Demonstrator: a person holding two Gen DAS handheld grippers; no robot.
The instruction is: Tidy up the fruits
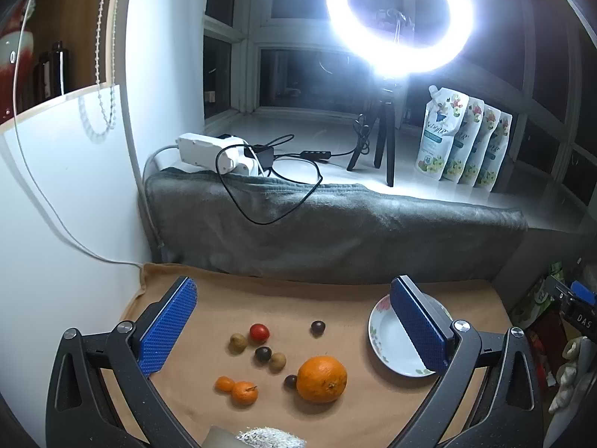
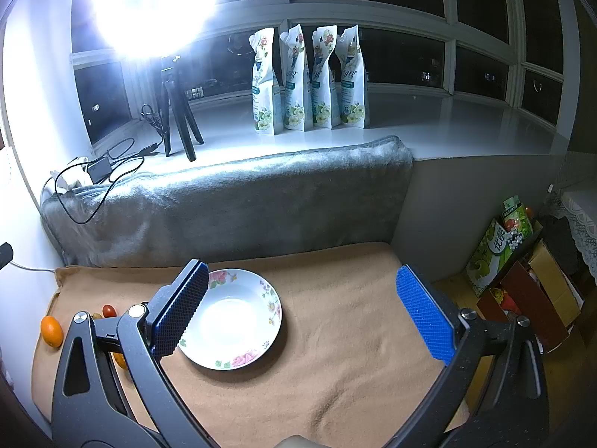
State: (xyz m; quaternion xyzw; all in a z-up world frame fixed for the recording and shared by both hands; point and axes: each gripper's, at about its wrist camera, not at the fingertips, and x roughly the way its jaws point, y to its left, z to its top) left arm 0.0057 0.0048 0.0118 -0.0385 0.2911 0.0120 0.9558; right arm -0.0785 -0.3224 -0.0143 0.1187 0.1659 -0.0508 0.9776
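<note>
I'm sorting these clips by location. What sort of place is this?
Most likely a home, at a bay window after dark. A small table with a tan cloth stands against a wide white sill. On the sill are a ring light and refill pouches; household boxes crowd the floor.

We make out "DAS" on a dark label [image 1: 579,322] at far right; the script on four white pouches [image 2: 309,78] stays illegible.
</note>
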